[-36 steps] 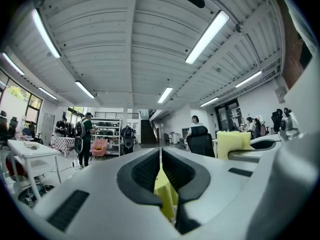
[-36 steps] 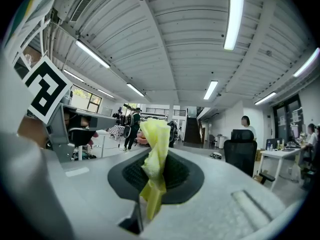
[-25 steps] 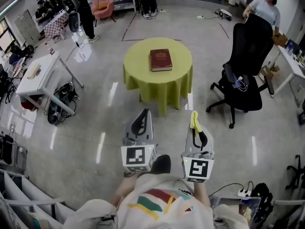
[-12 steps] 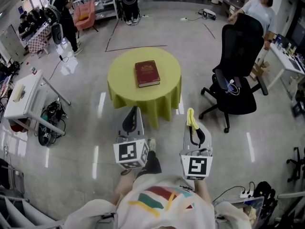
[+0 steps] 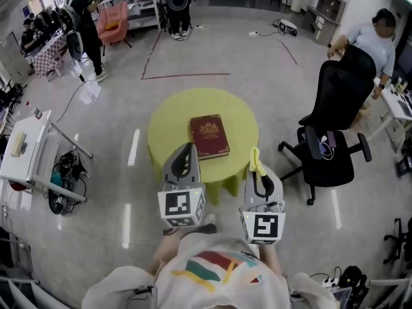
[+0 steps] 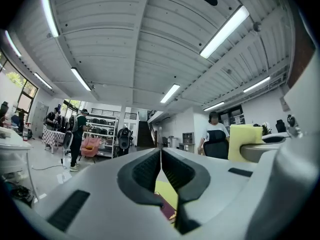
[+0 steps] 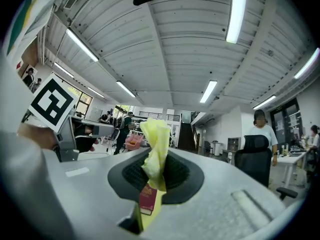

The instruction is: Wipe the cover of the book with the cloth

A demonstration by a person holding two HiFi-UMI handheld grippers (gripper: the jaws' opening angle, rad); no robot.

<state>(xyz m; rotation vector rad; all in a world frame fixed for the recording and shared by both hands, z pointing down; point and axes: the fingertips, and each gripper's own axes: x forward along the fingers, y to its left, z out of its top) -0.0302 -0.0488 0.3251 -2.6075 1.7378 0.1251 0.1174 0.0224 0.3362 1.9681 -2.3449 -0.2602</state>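
A dark red book point(image 5: 209, 136) with a gold emblem lies flat on a round table with a yellow-green cloth point(image 5: 174, 118), just ahead of both grippers. My left gripper point(image 5: 188, 152) hangs over the table's near edge, jaws shut with nothing between them; its tips point(image 6: 161, 156) meet in the left gripper view, and a sliver of the book point(image 6: 167, 210) shows below. My right gripper point(image 5: 255, 161) is shut on a yellow cloth point(image 5: 257, 161) that sticks up from its jaws. In the right gripper view the cloth point(image 7: 156, 149) is pinched between the pads, with the book point(image 7: 147, 200) seen beneath.
A black office chair point(image 5: 333, 134) stands right of the table, with a person point(image 5: 376, 38) behind it. A white side table point(image 5: 26, 150) and bags point(image 5: 64, 176) stand at the left. Another person point(image 5: 87, 15) and a pink armchair point(image 5: 113, 15) are at the far left.
The table and book have come much closer in the head view, from well ahead to right at the grippers' tips. Both grippers keep their pose, the cloth still held.
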